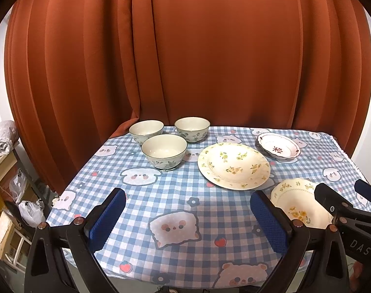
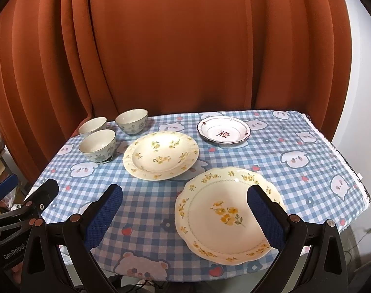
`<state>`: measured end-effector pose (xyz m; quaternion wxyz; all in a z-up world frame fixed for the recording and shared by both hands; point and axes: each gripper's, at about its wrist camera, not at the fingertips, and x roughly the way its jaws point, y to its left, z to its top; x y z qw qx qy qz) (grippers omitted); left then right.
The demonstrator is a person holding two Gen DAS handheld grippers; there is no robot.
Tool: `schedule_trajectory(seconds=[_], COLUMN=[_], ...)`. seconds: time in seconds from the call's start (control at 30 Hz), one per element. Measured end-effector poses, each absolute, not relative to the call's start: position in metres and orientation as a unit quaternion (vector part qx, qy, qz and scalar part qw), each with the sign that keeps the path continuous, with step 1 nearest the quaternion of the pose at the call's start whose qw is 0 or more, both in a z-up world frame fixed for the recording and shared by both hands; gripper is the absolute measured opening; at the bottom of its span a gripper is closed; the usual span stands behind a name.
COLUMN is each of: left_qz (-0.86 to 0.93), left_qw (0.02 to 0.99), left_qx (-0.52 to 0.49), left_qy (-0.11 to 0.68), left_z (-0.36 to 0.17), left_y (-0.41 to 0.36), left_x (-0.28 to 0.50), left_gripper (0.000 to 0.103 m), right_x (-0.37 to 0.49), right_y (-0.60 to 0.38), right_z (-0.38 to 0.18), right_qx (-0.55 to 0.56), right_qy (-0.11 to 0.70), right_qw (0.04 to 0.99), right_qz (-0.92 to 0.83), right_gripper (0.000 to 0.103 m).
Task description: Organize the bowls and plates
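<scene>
Blue pads (image 1: 104, 217) on my left gripper (image 1: 188, 216) frame the near edge of the table, jaws spread wide with nothing between them, hovering over the checked tablecloth (image 1: 180, 195). My right gripper (image 2: 185, 213) is spread just as wide and holds nothing; its right finger hangs above the near rim of the scalloped plate (image 2: 222, 217) with orange flowers, though whether it touches I cannot tell. That scalloped plate lies flat on the cloth, close to the table's near edge and toward its right side.

Taking the scalloped plate as my landmark: just beyond it and to its left sits the big round plate (image 2: 161, 155) with yellow flowers, flat, the two rims near each other but apart. Farther back, beyond the scalloped plate and slightly right of it, rests the small white dish (image 2: 223, 130) with a dark wavy rim and a red mark in its centre, well apart from the rest.

Far to the left of the scalloped plate, past the big round plate, three pale bowls stand upright in a cluster: the front bowl (image 2: 97, 147) nearest, the back left bowl (image 2: 92, 125) behind it, and the back right bowl (image 2: 131, 121) beside that. They stand very close together. Behind the table hangs a rust-coloured curtain (image 2: 173, 48).
</scene>
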<state>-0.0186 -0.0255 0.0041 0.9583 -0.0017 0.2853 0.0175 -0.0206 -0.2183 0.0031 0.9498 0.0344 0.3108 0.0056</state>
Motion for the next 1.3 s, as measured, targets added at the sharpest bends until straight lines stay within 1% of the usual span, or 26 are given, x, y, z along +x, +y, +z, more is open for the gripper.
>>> schedule_trajectory(seconds=[1.3], left_qz=[0.0], left_qw=[0.957], left_qx=[-0.004], left_qy=[0.29], left_z=[-0.0027], left_y=[-0.0341], left_x=[-0.0208], left_gripper=[0.103], right_x=[-0.0239], right_y=[-0.2247], right_z=[0.0021], right_qx=[0.039], right_qy=[0.309], right_qw=[0.95], right_qz=[-0.007], right_gripper=[0.103])
